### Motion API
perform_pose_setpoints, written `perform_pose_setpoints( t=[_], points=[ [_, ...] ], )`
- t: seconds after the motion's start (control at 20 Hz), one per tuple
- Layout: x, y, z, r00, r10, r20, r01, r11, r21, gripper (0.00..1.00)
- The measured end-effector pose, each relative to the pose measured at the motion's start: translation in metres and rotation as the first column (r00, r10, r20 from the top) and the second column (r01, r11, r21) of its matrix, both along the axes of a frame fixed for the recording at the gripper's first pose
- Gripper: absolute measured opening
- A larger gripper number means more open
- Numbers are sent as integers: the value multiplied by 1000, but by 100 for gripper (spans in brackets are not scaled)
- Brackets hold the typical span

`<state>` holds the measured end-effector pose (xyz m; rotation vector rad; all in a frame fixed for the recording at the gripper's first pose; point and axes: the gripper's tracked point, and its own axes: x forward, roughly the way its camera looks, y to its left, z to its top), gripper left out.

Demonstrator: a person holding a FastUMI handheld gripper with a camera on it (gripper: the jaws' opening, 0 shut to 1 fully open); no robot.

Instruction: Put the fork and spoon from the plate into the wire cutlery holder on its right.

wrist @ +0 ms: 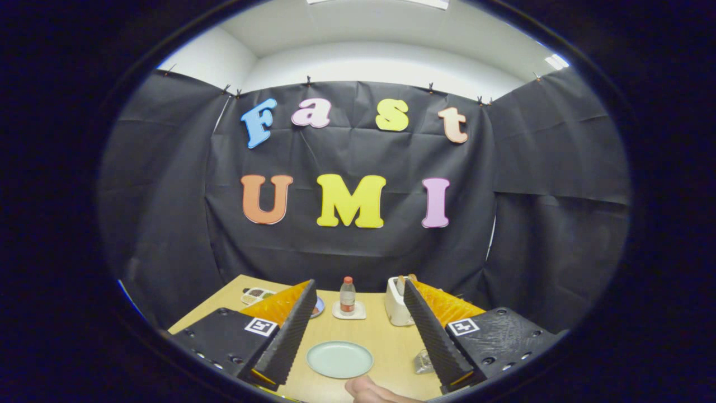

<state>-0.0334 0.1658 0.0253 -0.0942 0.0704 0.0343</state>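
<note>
A pale green plate (339, 359) lies on the wooden table (386, 341) between my two fingers, a little ahead of them, and its top looks bare. My gripper (358, 313) is held above the table with its fingers wide apart and nothing between them. A small wire or clear object (423, 362) stands just right of the plate, partly hidden behind the right finger (433, 336); I cannot tell if it is the cutlery holder. No fork or spoon can be made out.
A small bottle with an orange cap (347, 295) stands on a white coaster beyond the plate. A white toaster (398, 302) sits at the back right. A small dish (256, 294) lies at the back left. A person's hand (369, 390) rests at the table's near edge.
</note>
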Motion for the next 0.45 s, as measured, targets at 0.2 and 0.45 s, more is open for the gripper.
perform_pose_setpoints(
  t=[0.2,0.45],
  points=[
    [2,-1,-6,1000,-15,-13,16,1000,14,95],
    [6,-6,-9,1000,-29,-8,29,1000,5,95]
  ],
)
